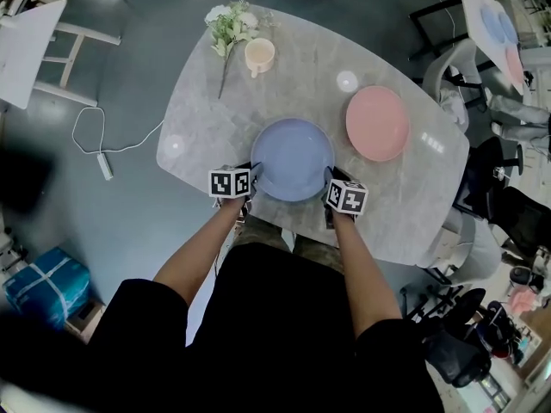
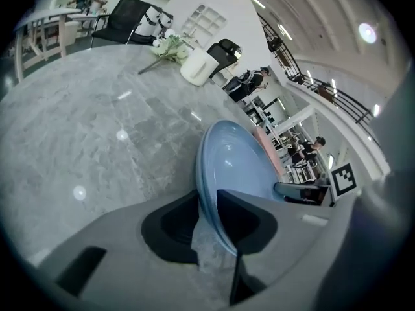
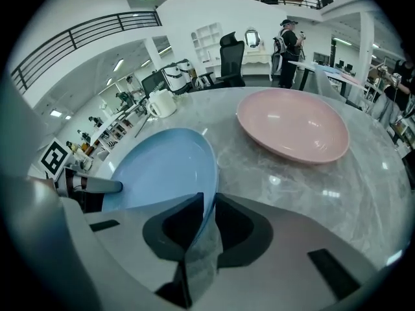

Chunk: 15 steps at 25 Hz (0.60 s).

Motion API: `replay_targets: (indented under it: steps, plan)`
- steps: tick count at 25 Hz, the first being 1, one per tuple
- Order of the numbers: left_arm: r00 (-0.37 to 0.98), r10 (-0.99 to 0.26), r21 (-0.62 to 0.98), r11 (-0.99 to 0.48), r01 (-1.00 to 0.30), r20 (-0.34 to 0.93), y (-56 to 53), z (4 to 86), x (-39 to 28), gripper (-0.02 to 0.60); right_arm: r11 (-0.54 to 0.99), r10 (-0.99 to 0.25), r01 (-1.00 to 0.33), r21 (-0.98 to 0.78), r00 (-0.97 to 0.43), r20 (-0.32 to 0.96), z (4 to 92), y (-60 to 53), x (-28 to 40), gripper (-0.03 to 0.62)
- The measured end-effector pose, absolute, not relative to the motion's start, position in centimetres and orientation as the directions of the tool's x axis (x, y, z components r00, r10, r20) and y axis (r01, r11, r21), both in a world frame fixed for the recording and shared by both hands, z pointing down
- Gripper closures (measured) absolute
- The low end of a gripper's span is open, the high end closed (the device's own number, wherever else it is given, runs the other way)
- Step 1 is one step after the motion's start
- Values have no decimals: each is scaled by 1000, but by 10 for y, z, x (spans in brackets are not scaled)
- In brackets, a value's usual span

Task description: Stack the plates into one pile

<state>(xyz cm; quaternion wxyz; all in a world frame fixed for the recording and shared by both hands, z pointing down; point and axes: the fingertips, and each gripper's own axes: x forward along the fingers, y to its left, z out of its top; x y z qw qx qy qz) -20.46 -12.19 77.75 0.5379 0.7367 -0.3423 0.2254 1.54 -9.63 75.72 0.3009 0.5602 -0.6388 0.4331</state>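
Note:
A blue plate (image 1: 293, 157) lies on the grey marble table (image 1: 215, 119) near its front edge. My left gripper (image 1: 255, 179) is at the plate's left rim, and in the left gripper view the rim of the blue plate (image 2: 233, 167) runs between the jaws of the left gripper (image 2: 207, 203), which are shut on it. My right gripper (image 1: 330, 183) is at the plate's right rim. There the edge of the blue plate (image 3: 162, 167) sits pinched in the right gripper (image 3: 207, 206). A pink plate (image 1: 377, 123) rests alone to the right, with the same pink plate (image 3: 292, 125) beyond the right jaws.
A cream mug (image 1: 258, 56) and a bunch of white flowers (image 1: 228, 24) stand at the table's far left. A small white disc (image 1: 347, 81) lies behind the pink plate. A white cable (image 1: 95, 140) lies on the floor to the left, and chairs stand at the right.

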Motion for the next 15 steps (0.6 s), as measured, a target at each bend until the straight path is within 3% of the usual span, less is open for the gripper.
replay_targets:
  steps: [10, 15]
  plan:
    - [675, -312, 645, -209, -735, 669, -122, 745, -190, 489, -77, -525, -973, -219, -147, 838, 735, -83, 33, 543]
    - [656, -307, 603, -259, -754, 689, -128, 722, -177, 489, -165, -583, -928, -333, -181, 792, 713, -83, 47, 546]
